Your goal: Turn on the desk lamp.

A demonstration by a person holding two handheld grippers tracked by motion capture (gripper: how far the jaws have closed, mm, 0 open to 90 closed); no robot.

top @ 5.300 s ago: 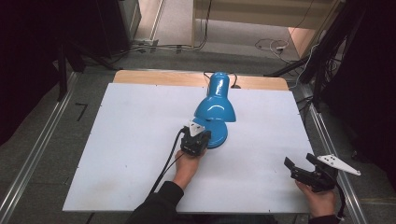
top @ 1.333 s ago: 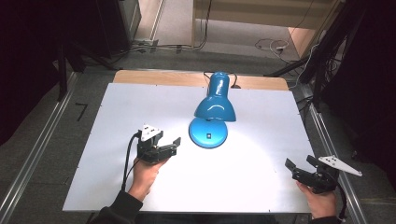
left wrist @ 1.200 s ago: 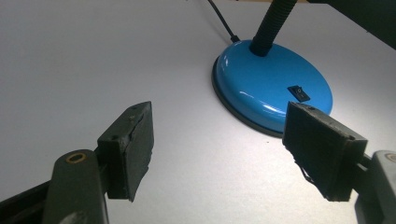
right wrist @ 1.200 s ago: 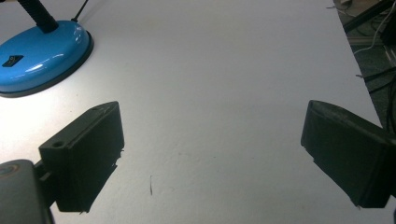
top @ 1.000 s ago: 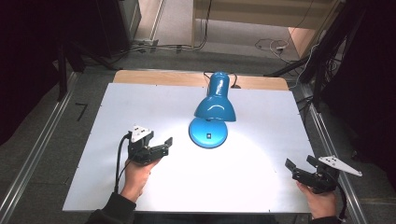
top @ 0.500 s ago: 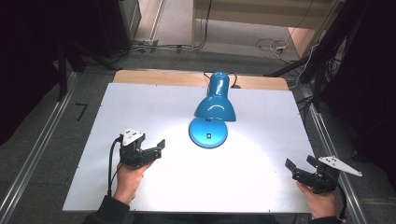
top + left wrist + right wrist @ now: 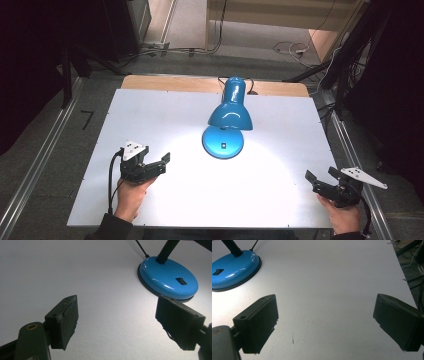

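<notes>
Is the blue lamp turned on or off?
On. The blue desk lamp throws a bright pool of light on the white table around its base.

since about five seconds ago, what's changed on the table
The left gripper left the blue lamp's base, where it was by the switch, and drew back to the table's near left, jaws open and empty. The lamp is now lit, with a bright pool on the table. The lamp and right gripper stayed put.
</notes>
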